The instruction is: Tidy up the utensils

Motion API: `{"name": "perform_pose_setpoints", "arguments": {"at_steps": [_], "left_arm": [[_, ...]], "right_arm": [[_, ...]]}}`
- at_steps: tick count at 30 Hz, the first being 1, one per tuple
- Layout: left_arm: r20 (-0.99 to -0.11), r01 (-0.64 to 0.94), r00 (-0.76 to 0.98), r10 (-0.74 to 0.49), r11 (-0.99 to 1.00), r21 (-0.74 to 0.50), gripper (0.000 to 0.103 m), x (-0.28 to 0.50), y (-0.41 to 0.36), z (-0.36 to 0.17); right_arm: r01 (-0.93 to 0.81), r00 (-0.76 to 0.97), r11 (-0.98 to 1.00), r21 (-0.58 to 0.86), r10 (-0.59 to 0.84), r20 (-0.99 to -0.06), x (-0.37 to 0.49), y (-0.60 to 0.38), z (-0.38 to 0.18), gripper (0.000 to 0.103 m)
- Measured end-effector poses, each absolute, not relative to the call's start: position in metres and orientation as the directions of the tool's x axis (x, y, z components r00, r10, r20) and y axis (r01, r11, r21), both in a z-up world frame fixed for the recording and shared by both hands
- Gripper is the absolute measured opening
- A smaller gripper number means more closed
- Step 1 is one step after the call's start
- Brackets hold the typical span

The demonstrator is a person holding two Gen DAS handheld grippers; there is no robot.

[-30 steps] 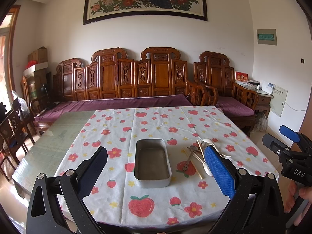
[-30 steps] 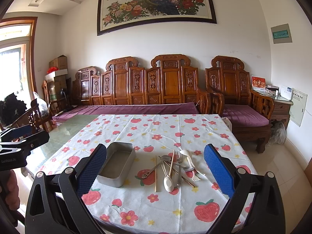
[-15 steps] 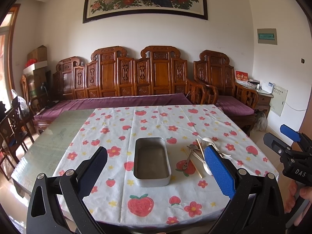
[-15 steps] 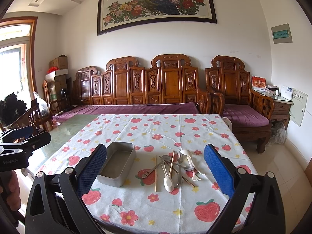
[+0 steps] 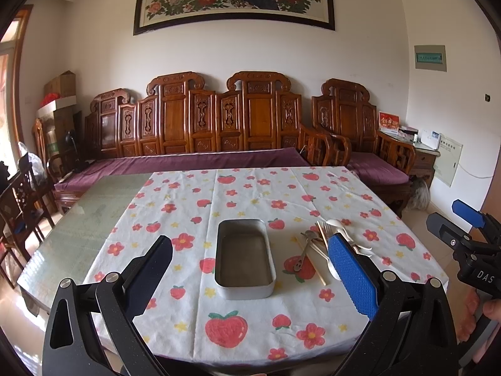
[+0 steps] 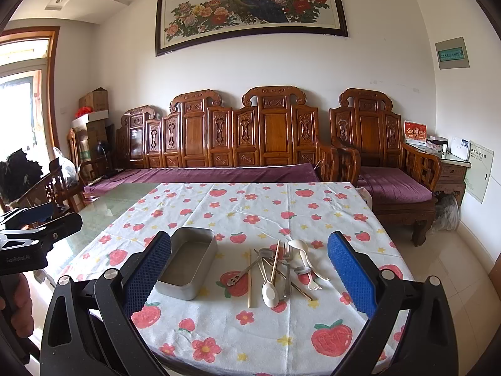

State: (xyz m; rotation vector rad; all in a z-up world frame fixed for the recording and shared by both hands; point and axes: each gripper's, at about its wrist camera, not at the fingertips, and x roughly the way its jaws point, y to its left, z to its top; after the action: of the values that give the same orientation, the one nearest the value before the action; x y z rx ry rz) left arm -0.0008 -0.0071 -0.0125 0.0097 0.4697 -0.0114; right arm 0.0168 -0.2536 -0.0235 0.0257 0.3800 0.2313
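Utensils lie in a loose crossed heap on the strawberry tablecloth, just to the right of an empty metal tin. Both my grippers, left and right, hang wide open near the table edge, holding nothing. I judge the pieces light, stiff and slick; the steel ones will slide, the pale plastic spoon and chopsticks less so. Best taken mid-handle, one at a time, starting with whatever lies on top. My right view lays the whole heap bare; in my left view a blue pad hides half of it, though the tin's bare floor shows square-on.
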Motion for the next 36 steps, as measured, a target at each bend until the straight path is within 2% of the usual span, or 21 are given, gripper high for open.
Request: {"name": "perform_pose_setpoints", "arguments": {"at_steps": [27,36], "left_arm": [[-0.460,0.014,0.888,-0.010,1.000,0.005,0.097,-0.002,-0.006,-0.018],[-0.542,0.007,0.840,-0.001,1.000,0.008,0.097,0.021,-0.001,-0.059]], "right_arm": [[-0.218,0.901,0.974,0.070,0.228,-0.369,0.018,-0.252,-0.022,0.100],[-0.217,0.882,0.973,0.072,0.228,-0.413,0.035,-0.255,-0.049,0.100]]}}
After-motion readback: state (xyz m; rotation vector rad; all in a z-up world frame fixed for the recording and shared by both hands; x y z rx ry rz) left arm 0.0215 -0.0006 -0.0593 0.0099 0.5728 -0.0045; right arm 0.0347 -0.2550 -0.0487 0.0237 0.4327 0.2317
